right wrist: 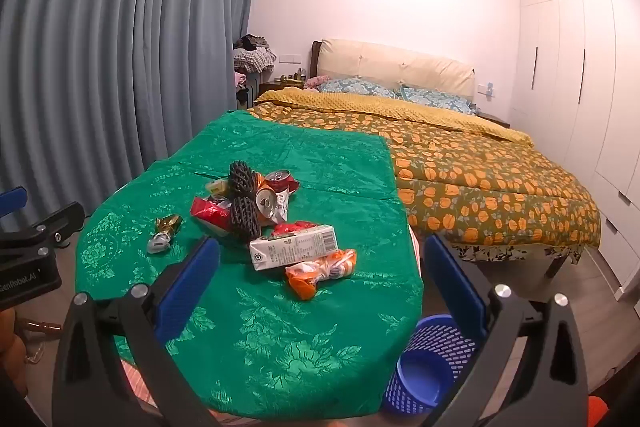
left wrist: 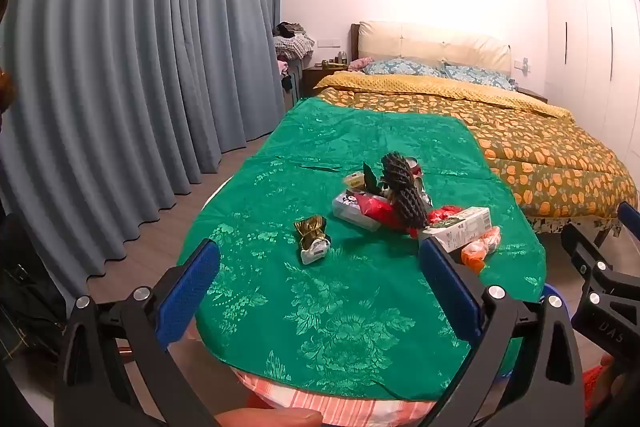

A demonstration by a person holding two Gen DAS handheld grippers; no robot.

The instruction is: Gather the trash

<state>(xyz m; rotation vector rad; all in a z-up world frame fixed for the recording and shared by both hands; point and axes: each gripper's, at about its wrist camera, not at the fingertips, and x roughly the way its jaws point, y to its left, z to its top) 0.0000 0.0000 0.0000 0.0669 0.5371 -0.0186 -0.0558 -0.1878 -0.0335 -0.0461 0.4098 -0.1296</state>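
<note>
Across the green tablecloth (right wrist: 280, 339) ahead of me the trash sits in one heap, past both sets of fingertips. Down at the table's right edge, on the floor, stands the blue basket (right wrist: 432, 367). My right gripper (right wrist: 322, 267) hangs spread and empty, the milk carton (right wrist: 294, 247) just beyond it, long axis crosswise to the jaws, with the orange wrapper (right wrist: 320, 269) touching it. My left gripper (left wrist: 320, 273), equally spread and empty, is nearer the gold wrapper (left wrist: 312, 237), which lies apart. I'd take the carton with the right.

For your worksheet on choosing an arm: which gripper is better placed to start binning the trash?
Probably right: the right gripper is open nearest the milk carton, with the blue basket on its side.
</note>
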